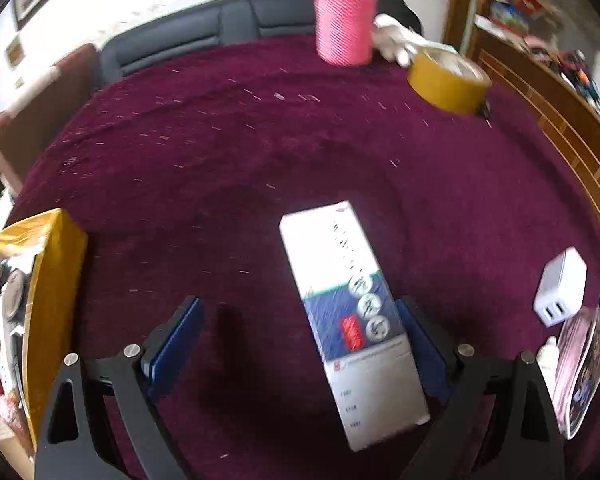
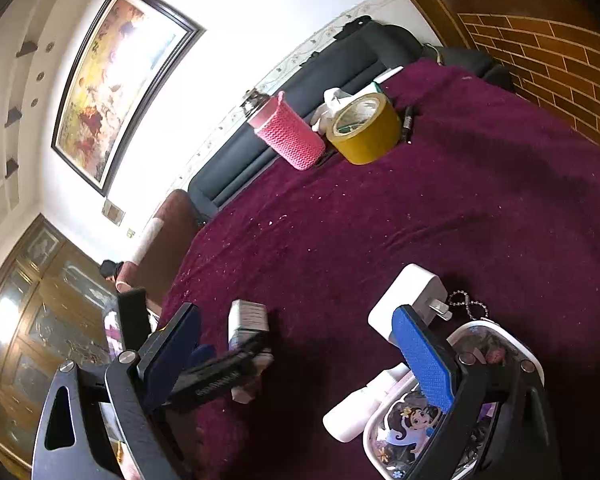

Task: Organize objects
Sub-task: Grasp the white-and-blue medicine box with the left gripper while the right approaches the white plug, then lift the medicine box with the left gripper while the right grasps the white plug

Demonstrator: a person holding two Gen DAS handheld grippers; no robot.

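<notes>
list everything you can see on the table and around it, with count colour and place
table cloth: 1, maroon, covering table
carton: 1, white and blue, between left fingers, near the right one
charger: 1, white, right side
pouch: 1, clear, cartoon print, near charger
small bottle: 1, white, beside pouch
tape roll: 1, yellow, far edge
knit holder: 1, pink, beside tape
box: 1, gold, left
left hand-held gripper: open
right hand-held gripper: open

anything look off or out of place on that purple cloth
Nothing is spilled or broken. The long box lies flat and slanted between the open left claw's fingers. White crumbs or lint speckle the purple cloth. The tape roll sits near the far edge.
</notes>
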